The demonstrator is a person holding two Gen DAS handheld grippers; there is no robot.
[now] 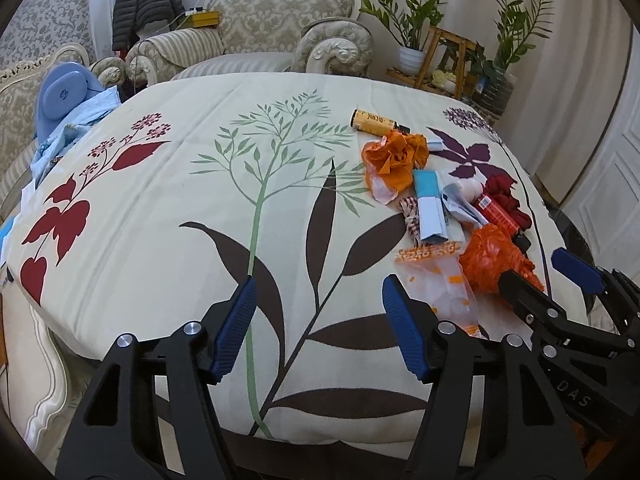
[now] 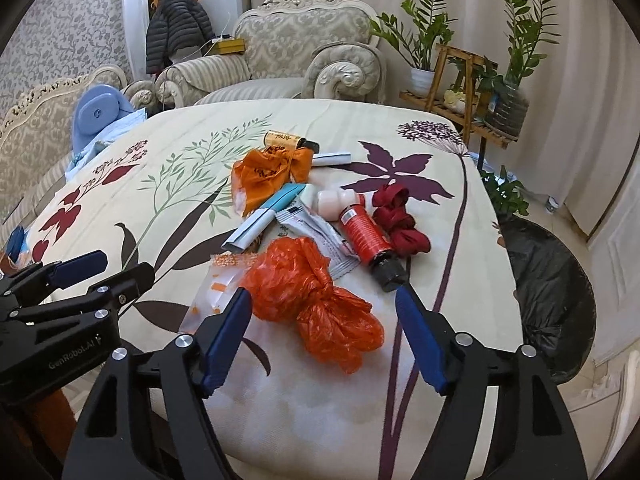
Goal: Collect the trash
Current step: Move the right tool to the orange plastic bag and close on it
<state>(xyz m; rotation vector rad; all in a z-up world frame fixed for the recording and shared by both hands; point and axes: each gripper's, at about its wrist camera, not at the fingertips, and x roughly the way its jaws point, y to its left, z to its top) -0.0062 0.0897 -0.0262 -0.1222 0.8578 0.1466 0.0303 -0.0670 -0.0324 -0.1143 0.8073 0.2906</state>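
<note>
A heap of trash lies on the flowered tablecloth (image 2: 320,392). In the right wrist view a crumpled orange plastic bag (image 2: 316,296) lies closest, between my open right gripper's (image 2: 322,300) fingers and a little beyond them. Behind it are a red bottle with a black cap (image 2: 366,236), a red cloth (image 2: 398,216), a white wrapper (image 2: 316,228), a blue-white tube (image 2: 264,216), a clear orange-printed bag (image 2: 218,292), another orange bag (image 2: 268,172) and a yellow bottle (image 2: 282,140). My left gripper (image 1: 318,292) is open and empty over bare cloth, left of the heap (image 1: 440,200).
A black bin bag (image 2: 552,292) stands open on the floor past the table's right edge. Armchairs (image 2: 304,52) stand behind the table, potted plants on a wooden rack (image 2: 460,80) at the back right. A blue object (image 2: 96,112) and light-blue cloth lie at the left edge.
</note>
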